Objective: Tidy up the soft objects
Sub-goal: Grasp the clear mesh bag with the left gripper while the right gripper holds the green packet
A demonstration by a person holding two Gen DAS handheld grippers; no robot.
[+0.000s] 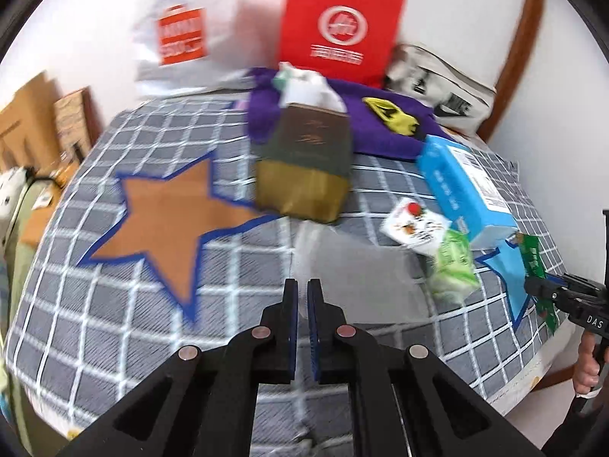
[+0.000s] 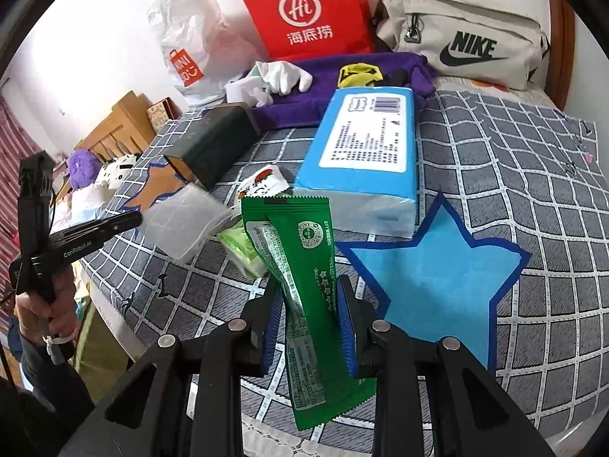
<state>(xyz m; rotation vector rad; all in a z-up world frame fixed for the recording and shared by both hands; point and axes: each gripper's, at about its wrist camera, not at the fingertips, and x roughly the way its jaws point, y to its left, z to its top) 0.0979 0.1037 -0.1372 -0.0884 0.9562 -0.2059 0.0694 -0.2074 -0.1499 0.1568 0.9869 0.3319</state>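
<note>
The right claw [image 2: 309, 323] is clenched on a green snack packet [image 2: 300, 278], held upright above the bed [image 2: 533, 175] near its front edge, just left of the blue star [image 2: 437, 278]. The left claw [image 1: 302, 327] is clenched on a clear plastic pouch [image 2: 182, 221] near the orange star [image 1: 171, 221]. Judging by this, both are mid-carry; next, each item needs setting on a star, likely the packet on the blue.

A glossy green plastic packet [image 2: 304, 266], a shiny-wrapped blue tissue pack [image 2: 365, 152], and a matt woven checked bedsheet [image 2: 514, 160].
</note>
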